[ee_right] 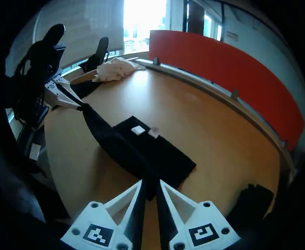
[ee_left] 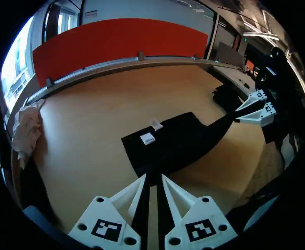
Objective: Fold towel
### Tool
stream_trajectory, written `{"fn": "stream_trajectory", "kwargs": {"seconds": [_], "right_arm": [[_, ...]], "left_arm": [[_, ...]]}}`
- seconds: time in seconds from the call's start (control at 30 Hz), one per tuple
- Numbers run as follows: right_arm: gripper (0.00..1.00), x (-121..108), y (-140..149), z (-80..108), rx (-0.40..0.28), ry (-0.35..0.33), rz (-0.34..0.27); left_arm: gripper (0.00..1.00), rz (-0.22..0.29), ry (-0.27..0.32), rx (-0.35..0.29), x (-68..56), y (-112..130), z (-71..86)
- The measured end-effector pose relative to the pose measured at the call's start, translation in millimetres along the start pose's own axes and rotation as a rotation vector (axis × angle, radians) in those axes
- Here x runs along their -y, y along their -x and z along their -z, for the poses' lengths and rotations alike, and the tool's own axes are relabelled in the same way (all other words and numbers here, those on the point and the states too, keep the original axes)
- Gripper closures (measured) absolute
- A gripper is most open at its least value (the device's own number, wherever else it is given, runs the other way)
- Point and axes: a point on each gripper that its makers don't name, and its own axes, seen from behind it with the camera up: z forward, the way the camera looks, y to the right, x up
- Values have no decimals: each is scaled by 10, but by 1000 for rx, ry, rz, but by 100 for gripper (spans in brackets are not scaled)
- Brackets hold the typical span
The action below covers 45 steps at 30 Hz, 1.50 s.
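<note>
Your towel (ee_left: pixel 173 141) was plain black, with two small white tags (ee_left: pixel 147 138) on it. Your left gripper (ee_left: pixel 153 178) and right gripper (ee_right: pixel 151 182) were white. Their fingers (ee_left: pixel 123 196) were black along the inner faces, and each carried a black-and-white square marker (ee_left: pixel 108 230). The table (ee_left: pixel 102 108) was warm orange-brown wood with a pale grey strip along its far edge. Beyond it, the divider (ee_left: pixel 119 39) was solid red. At the far left the cloth (ee_left: pixel 25 127) was creamy white. At the far right the pile (ee_left: pixel 225 93) was black.
</note>
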Motion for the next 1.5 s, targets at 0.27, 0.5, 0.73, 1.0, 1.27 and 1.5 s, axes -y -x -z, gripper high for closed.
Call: {"fn": "stream_trajectory", "kwargs": {"seconds": [0.27,0.5,0.73,1.0,1.27,1.5], "right_arm": [[84,-155,56,-186,24,4,-30],[84,-237,112,-263,40,9,-50],[84,-292,186,-361,61,5,-55],[84,-402,258,-552,90,1,-63],[84,-491,292,-716,113,0,-73],[82,-560,329,-823,126,11,-81]], "left_arm": [[89,0,-3,4,81,-79,-225],[89,4,-1,11,109,-90,-351],[89,3,-3,23,143,-55,-466],[89,9,-18,34,234,-31,-671],[89,8,-30,48,316,-10,-861],[89,9,-37,55,358,10,-985]]}}
